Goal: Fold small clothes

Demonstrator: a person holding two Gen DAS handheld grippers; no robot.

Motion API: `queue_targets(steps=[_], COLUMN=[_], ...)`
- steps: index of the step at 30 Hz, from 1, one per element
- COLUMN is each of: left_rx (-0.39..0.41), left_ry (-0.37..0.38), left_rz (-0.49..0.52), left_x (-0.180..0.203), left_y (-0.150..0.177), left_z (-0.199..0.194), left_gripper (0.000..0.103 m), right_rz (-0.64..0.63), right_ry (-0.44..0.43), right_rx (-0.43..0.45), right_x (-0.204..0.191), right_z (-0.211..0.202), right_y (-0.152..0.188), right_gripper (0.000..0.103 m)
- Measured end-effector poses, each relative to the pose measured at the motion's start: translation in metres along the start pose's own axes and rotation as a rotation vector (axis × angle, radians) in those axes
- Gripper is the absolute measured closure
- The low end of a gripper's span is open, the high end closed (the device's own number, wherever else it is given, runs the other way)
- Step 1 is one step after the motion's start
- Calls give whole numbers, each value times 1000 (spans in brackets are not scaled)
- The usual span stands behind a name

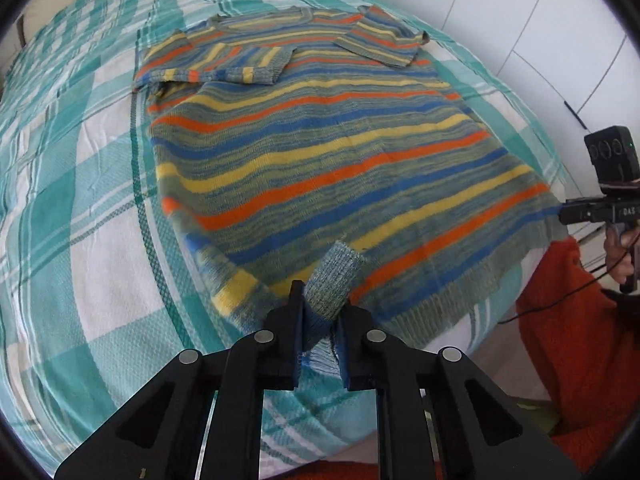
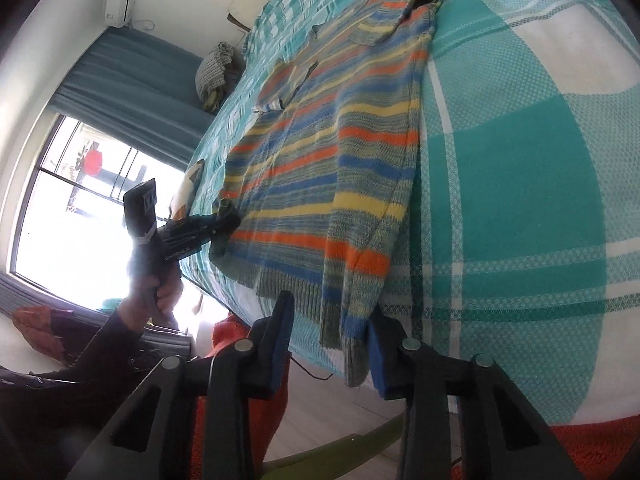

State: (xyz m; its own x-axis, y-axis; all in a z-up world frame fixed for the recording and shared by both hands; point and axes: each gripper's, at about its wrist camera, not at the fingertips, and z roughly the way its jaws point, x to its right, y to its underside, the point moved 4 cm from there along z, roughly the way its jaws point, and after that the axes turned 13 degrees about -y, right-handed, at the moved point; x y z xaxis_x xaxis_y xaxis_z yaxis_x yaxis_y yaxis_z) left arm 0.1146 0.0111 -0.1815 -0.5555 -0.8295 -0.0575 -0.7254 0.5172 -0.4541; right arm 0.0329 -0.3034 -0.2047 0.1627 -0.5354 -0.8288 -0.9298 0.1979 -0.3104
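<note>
**Both grippers at sweater hem**

Left gripper [image 1: 318, 316] clenched on the ribbed hem of the striped sweater [image 1: 320, 148], a fold bunched between its fingers. Right gripper [image 2: 330, 338] parted wider, hem corner draped between its fingers, grip unclear. Sweater lies flat on the teal plaid bedspread [image 1: 80, 220], sleeves folded in, long axis running away from the grippers, collar at the far end.
</note>
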Motion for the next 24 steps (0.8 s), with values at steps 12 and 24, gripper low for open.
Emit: queue_targets(steps=[12,24], left_rx=[-7,12], left_ry=[-21,2], left_rz=[-368,-366], left_x=[-47,-26], left_y=[46,56], left_z=[-6,-25], left_gripper=[7,100], right_rz=[77,13], right_ry=[5,170], right_rx=[71,-22], right_x=[18,-17], right_z=[-22,-46], right_y=[-4,1], right_gripper=[24,99])
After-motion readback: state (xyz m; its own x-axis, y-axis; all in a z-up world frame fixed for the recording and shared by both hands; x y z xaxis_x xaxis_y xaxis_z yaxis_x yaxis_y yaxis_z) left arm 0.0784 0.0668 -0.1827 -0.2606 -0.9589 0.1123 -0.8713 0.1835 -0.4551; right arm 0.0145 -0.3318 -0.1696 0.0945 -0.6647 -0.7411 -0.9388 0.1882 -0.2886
